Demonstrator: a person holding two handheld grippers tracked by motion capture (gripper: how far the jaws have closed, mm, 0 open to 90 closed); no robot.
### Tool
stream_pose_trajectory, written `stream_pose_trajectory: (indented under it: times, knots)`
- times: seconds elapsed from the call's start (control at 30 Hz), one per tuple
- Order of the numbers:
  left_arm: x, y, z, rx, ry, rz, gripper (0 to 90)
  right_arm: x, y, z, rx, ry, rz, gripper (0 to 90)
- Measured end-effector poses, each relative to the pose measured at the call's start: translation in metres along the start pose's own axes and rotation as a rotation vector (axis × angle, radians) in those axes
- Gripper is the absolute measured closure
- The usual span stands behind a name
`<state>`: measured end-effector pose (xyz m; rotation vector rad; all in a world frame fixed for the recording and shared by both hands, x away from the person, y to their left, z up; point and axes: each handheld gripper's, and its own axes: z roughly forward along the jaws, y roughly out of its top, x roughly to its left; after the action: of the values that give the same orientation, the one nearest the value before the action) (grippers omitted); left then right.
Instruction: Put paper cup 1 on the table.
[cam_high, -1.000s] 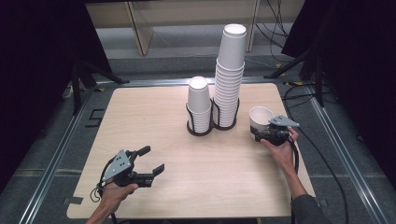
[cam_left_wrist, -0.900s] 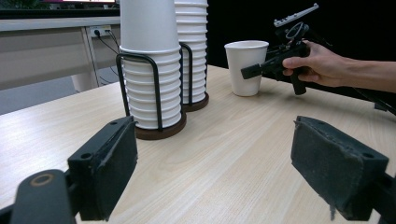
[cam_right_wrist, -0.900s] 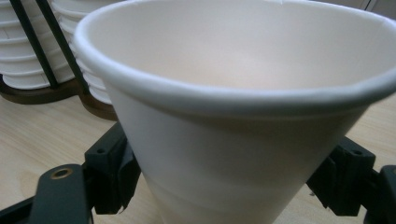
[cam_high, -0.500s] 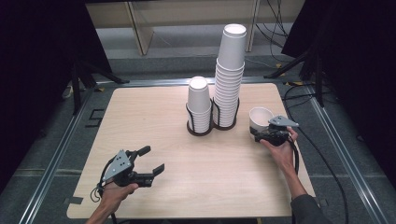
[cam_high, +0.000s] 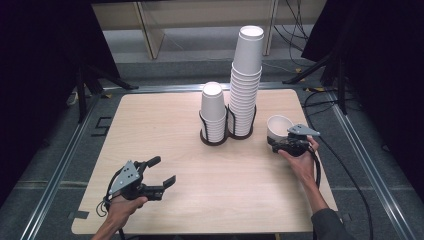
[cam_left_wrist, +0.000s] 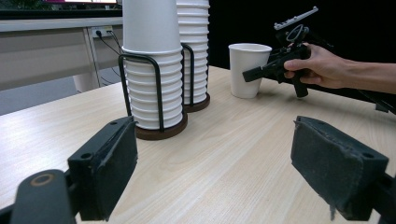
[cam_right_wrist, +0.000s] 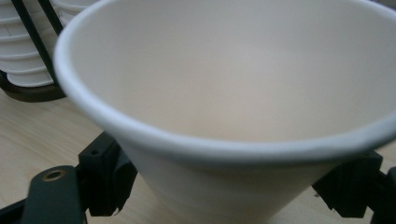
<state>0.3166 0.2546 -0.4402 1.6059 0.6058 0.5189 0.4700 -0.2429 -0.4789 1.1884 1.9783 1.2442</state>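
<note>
I have the table (cam_high: 150, 120) before me, with the tall stack (cam_high: 246, 85) and short stack (cam_high: 213, 115) in their racks near its far edge. The loose cup (cam_high: 277, 128) stands upright toward the right edge, my right gripper (cam_high: 280, 146) clasping it low. I should squeeze gently and lift straight. My left gripper (cam_high: 162, 172) idles at the near-left corner, jaws wide and empty.

No readable text, label, brand, number or sign anywhere: the paper cups (cam_high: 246, 80) are plain white, the wooden table (cam_high: 165, 125) is unmarked, and the black pads at the bottom of the gripper views carry no lettering.
</note>
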Motion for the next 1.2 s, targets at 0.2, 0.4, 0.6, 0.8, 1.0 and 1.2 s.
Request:
stream_pose_trajectory:
  times: [0.2,0.4,0.6,0.8,1.0,1.2]
  knots:
    - [0.000,0.001,0.000,0.003,0.002,-0.002,14.5,0.001,-0.004,0.000,0.044,0.005,0.010,15.6]
    - [0.001,0.001,0.000,0.001,0.003,0.004,14.5,0.003,-0.010,-0.011,0.089,0.013,0.072,15.5]
    - [0.001,0.000,-0.001,0.009,0.010,0.001,14.5,0.004,-0.012,-0.029,0.089,0.005,0.050,15.7]
    - [0.002,0.000,-0.002,0.045,0.036,0.008,14.5,0.012,-0.014,-0.052,0.084,0.004,0.064,15.8]
    - [0.004,-0.001,-0.001,0.037,0.046,0.004,14.6,0.025,-0.009,-0.074,0.067,-0.016,0.051,16.0]
    - [0.009,-0.003,-0.001,0.049,0.072,-0.002,14.6,0.043,-0.004,-0.086,0.048,0.009,0.022,16.4]
